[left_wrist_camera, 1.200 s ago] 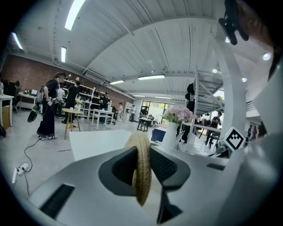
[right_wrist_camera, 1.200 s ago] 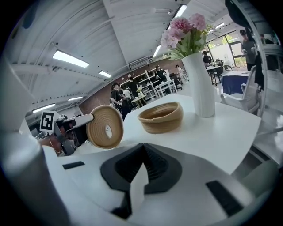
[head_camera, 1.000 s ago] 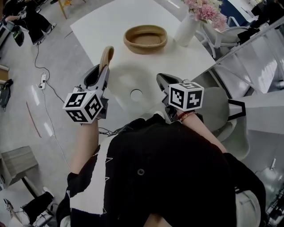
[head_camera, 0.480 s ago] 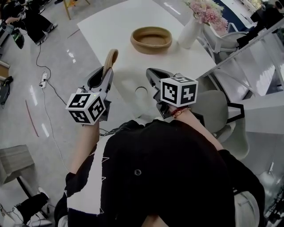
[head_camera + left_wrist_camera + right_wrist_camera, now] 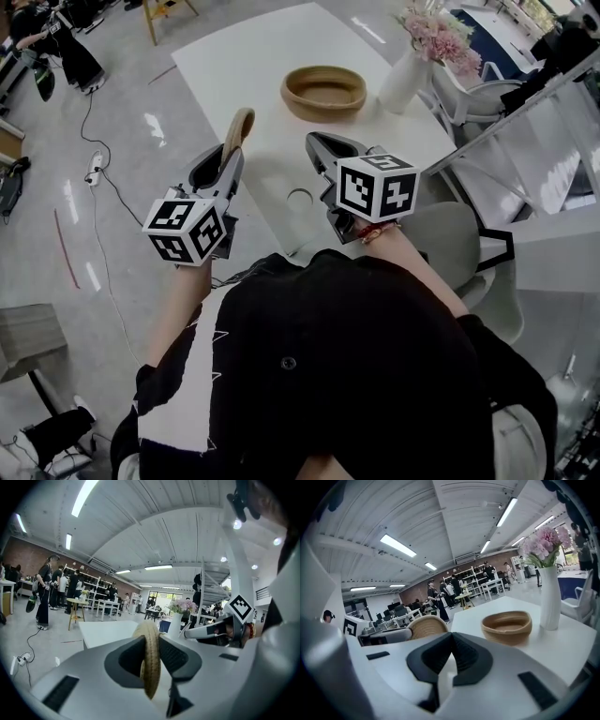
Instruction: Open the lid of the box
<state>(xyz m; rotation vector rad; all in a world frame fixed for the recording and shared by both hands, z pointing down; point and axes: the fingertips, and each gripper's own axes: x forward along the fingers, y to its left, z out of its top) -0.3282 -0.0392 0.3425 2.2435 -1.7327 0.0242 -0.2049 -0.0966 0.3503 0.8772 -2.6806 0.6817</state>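
Woven and tan, the lid (image 5: 151,667) stands on edge in your left tool (image 5: 150,651), pinched between its pads and lifted clear of the white table (image 5: 244,66). Your right tool (image 5: 451,644) has its jaws pressed together with nothing between them, and hangs just beside the left one. The woven box (image 5: 323,91) sits open on the table farther out, near a white vase (image 5: 405,70) of pink flowers.
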